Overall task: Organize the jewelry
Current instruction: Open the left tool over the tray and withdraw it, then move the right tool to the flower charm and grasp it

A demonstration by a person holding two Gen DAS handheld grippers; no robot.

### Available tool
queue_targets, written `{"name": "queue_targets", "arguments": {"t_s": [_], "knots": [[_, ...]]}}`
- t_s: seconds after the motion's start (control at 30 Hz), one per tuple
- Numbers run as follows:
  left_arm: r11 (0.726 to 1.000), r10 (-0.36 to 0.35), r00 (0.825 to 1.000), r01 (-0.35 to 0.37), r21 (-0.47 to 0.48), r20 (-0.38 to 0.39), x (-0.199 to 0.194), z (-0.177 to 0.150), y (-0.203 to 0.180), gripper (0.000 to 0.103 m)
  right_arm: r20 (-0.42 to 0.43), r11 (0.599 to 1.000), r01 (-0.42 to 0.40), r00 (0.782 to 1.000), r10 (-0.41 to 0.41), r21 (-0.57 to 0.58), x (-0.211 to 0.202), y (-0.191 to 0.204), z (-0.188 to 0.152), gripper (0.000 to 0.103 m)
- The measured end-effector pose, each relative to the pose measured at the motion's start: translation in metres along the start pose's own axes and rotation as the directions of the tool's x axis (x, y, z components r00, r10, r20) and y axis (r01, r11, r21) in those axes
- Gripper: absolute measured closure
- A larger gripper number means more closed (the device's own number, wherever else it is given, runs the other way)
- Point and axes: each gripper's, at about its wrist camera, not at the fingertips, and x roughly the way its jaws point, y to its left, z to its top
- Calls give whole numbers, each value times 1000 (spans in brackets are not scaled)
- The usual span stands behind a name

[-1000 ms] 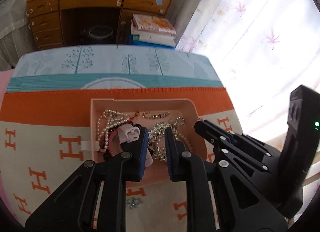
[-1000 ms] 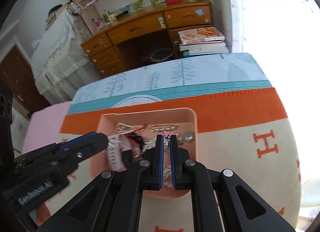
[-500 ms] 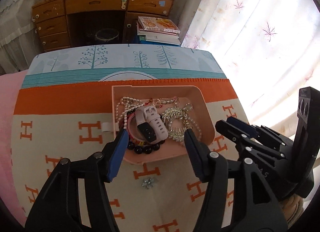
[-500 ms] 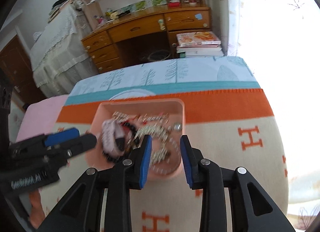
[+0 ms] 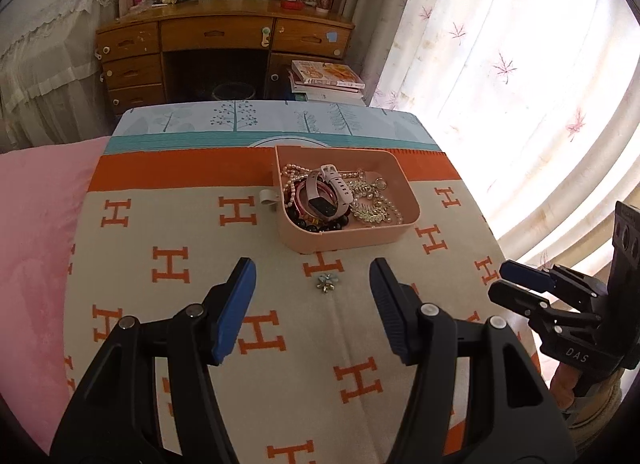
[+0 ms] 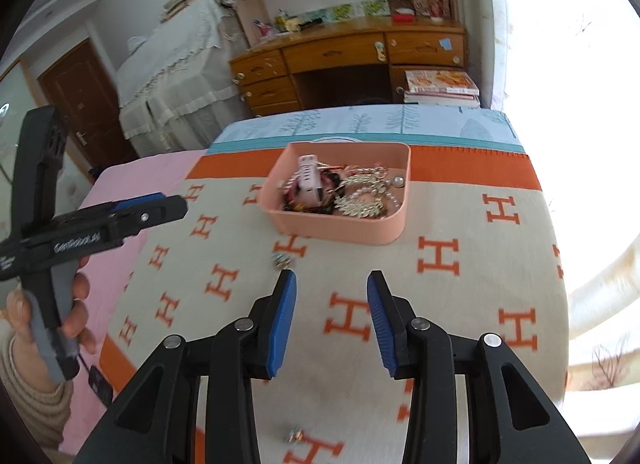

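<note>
Pink tray [image 5: 408, 199] on the H-patterned blanket [image 5: 168, 264], just short of its orange band, holding a heap: pale watch [image 5: 326, 193] on top, pearls [image 5: 290, 177] at its far left, dark beads [image 5: 316, 225] along the near wall, gilt chains [image 5: 370, 203] at the right. Left gripper [image 5: 312, 284] above the blanket, near side of the tray and apart from it, jaws spread wide, nothing between the pads. Small flower charm [image 5: 327, 282] flat on the blanket between tray and left gripper, in line with the gap of the jaws, touching neither finger. Right gripper [image 6: 332, 292] likewise short of the tray, jaws opening, empty; same charm [image 6: 282, 260] just beyond the tip of its left finger [image 6: 285, 314]. 1 more small trinket [image 6: 294, 434] on the blanket, low between the right gripper's arms, too blurred to name. Left gripper seen from the right camera at far left, held in a hand [image 6: 74, 304] over pink bedding [image 6: 116, 191].
</note>
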Motion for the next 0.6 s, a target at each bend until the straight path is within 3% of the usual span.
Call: {"name": "queue_targets", "arguments": {"t_s": [0.13, 0.4, 0.53, 0.6], "knots": [[1000, 15, 1000, -14, -26, 10, -17, -17, -1, 44, 61, 999, 8, 998, -6, -37, -36, 17, -27, 39], [999, 49, 998, -50, 13, 26, -36, -59, -21, 42, 102, 988, 71, 993, -57, -140, -73, 54, -80, 35], [992, 130, 988, -129, -10, 82, -39, -84, -26, 42, 59, 980, 91, 995, -82, -177, -65, 61, -111, 35], [993, 119, 990, -117, -29, 72, -33, -98, -26, 42, 19, 972, 115, 993, -113, -203, -54, 62, -129, 35]]}}
